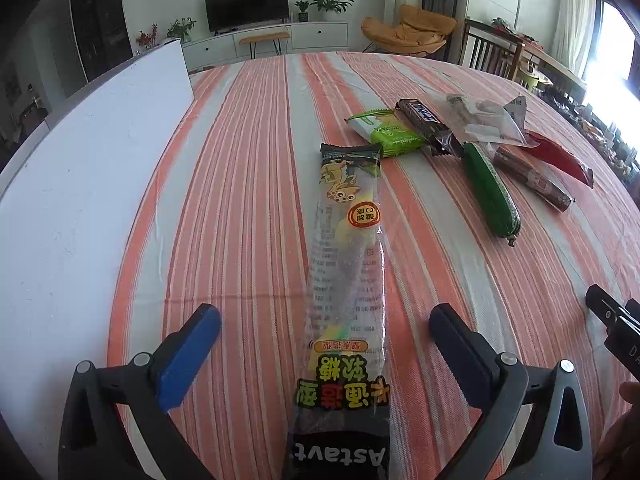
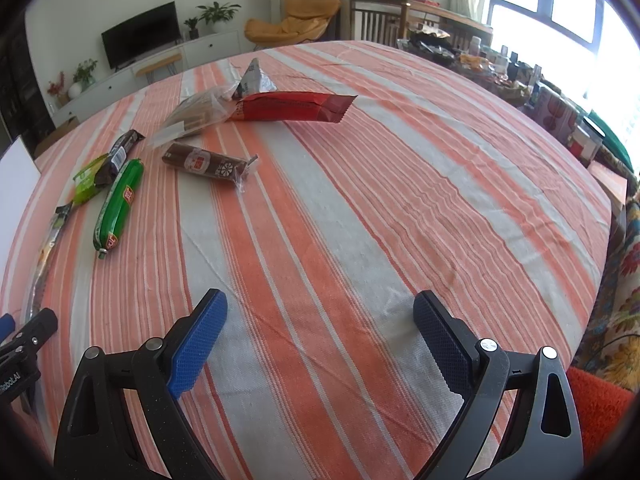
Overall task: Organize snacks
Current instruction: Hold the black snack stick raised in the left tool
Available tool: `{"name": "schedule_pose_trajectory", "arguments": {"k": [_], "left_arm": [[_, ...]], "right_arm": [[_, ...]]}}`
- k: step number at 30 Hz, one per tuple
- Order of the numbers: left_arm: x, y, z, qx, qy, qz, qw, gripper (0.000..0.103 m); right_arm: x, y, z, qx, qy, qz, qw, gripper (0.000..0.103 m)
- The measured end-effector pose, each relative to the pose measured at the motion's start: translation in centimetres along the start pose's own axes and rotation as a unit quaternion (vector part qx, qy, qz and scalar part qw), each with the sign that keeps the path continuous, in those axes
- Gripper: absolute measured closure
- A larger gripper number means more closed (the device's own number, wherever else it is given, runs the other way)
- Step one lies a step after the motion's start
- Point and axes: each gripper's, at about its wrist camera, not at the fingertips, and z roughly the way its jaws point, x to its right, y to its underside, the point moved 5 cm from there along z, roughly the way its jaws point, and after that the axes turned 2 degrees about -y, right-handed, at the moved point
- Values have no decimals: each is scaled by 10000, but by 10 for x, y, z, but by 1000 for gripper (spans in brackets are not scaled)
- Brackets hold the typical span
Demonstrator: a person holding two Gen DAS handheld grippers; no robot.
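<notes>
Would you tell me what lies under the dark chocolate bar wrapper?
The chocolate bar rests across a light-green packet, which lies on the striped tablecloth. The packet's covered part is hidden.

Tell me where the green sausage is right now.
The green sausage lies on the striped tablecloth, left in the right wrist view, between the light green packet and the brown sausage.

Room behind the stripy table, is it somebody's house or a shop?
Most likely somebody's house, a living and dining room. Past the striped tablecloth there is a television on a low white cabinet, potted plants, and a soft orange lounge chair.
</notes>
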Motion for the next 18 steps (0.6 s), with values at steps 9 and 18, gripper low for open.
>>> {"name": "schedule_pose_trajectory", "arguments": {"k": [9,18], "left_arm": [[1,1,0,0,6,-6,10000,0],[1,0,0,0,6,-8,10000,0]], "right_arm": [[-1,1,0,2,4,0,10000,7],[-2,1,0,-20,6,8,10000,7]]}}
